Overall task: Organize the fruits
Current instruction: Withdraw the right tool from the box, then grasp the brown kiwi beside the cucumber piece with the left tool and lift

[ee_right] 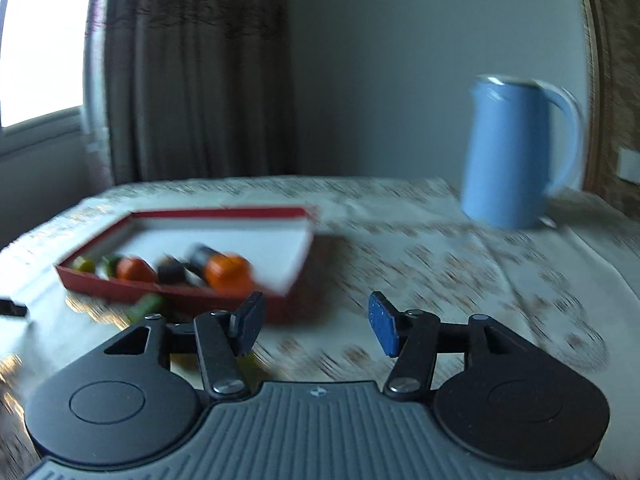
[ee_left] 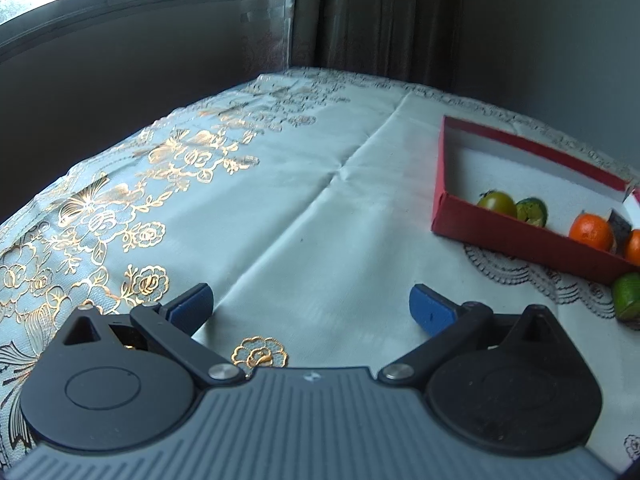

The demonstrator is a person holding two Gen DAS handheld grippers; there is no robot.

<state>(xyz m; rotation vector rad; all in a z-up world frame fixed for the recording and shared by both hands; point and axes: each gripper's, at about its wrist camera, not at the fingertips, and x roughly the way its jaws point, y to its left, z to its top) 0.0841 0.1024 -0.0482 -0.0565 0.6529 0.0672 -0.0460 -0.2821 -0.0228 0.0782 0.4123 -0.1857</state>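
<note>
The right claw (ee_right: 316, 322) stands with its jaws apart and nothing between them, above the table (ee_right: 440, 280) just near of the red box (ee_right: 180, 296), whose near-right corner sits close to the left pad. The right wrist view is smeared, so a reach made now could clip that low cardboard wall and slide the box, rolling the two orange fruits (ee_right: 228, 272) and the smaller green ones inside. One green fruit (ee_left: 628, 294) lies outside, touching or just near the box's near wall; a nudge could send it off along the cloth. The left claw (ee_left: 310, 312) hangs spread wide and empty over bare cloth at the left. A blue kettle (ee_right: 516, 156) stands far right, well apart.
</note>
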